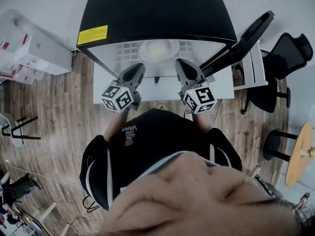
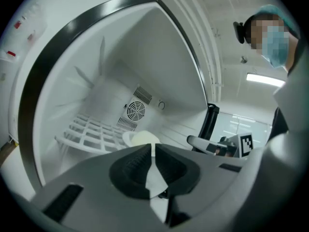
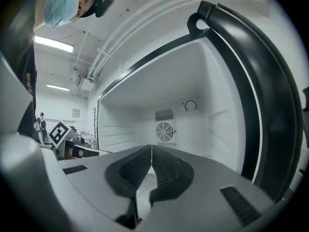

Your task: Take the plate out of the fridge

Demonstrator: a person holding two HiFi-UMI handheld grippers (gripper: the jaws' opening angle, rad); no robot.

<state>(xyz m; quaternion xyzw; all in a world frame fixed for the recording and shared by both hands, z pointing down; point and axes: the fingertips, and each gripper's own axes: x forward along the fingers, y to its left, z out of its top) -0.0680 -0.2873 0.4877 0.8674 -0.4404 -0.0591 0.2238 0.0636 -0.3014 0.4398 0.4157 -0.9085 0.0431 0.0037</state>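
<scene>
White plate (image 1: 159,49) sits on wire shelf (image 2: 89,132) inside open black fridge (image 1: 157,9), seen just under fan grille (image 2: 135,111) in left gripper view, nothing touching it. Left gripper (image 1: 136,72) and right gripper (image 1: 184,69) side by side at fridge opening, both short of plate. Left fingers (image 2: 137,164) together, nothing between. Right fingers (image 3: 130,170) together, empty too. Fridge door (image 1: 246,36) swung open on right in head view
</scene>
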